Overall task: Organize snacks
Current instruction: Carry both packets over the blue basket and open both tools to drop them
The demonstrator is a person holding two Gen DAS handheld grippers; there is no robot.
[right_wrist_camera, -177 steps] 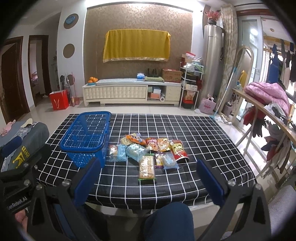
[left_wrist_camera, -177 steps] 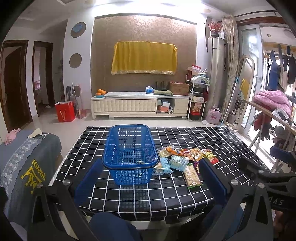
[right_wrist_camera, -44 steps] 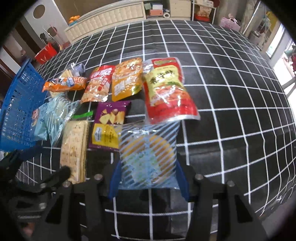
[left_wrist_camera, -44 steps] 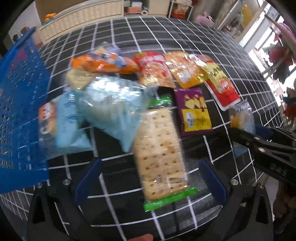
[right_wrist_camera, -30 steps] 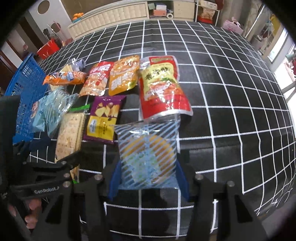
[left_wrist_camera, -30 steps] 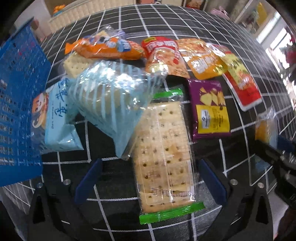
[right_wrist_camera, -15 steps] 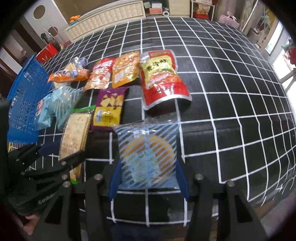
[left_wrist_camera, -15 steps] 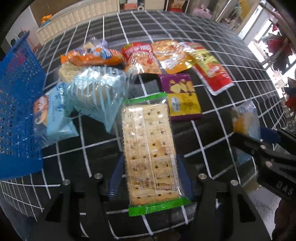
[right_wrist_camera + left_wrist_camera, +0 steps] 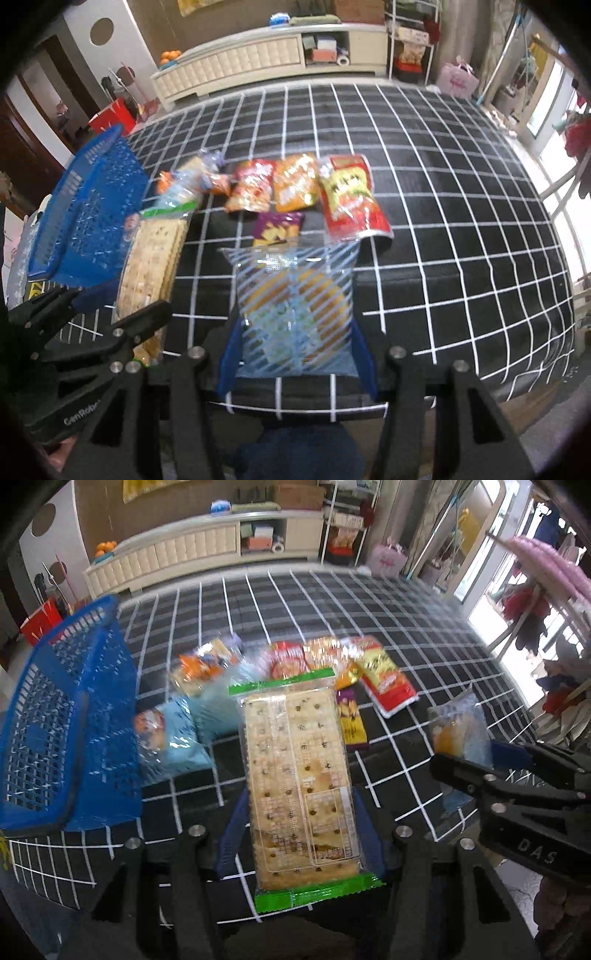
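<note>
My left gripper (image 9: 301, 834) is shut on a long cracker pack (image 9: 297, 775) with green ends, lifted off the table. My right gripper (image 9: 295, 354) is shut on a clear bag with blue stripes (image 9: 295, 310), also raised. The cracker pack (image 9: 151, 266) shows at the left of the right wrist view, and the striped bag (image 9: 460, 734) shows at the right of the left wrist view. A blue mesh basket (image 9: 62, 716) stands on the left of the table. Several snack packets stay on the cloth, among them a red-and-yellow bag (image 9: 351, 199) and a purple packet (image 9: 277, 229).
The table wears a black cloth with a white grid (image 9: 461, 221). Light blue bags (image 9: 173, 738) lie against the basket. A cream cabinet (image 9: 258, 59) and a red bin (image 9: 114, 114) stand beyond the table. A clothes rack (image 9: 546, 572) is at the right.
My left gripper closed on the cracker pack and lifted it off the cloth. My right gripper rose with the striped bag still in it. Both views now show more of the room.
</note>
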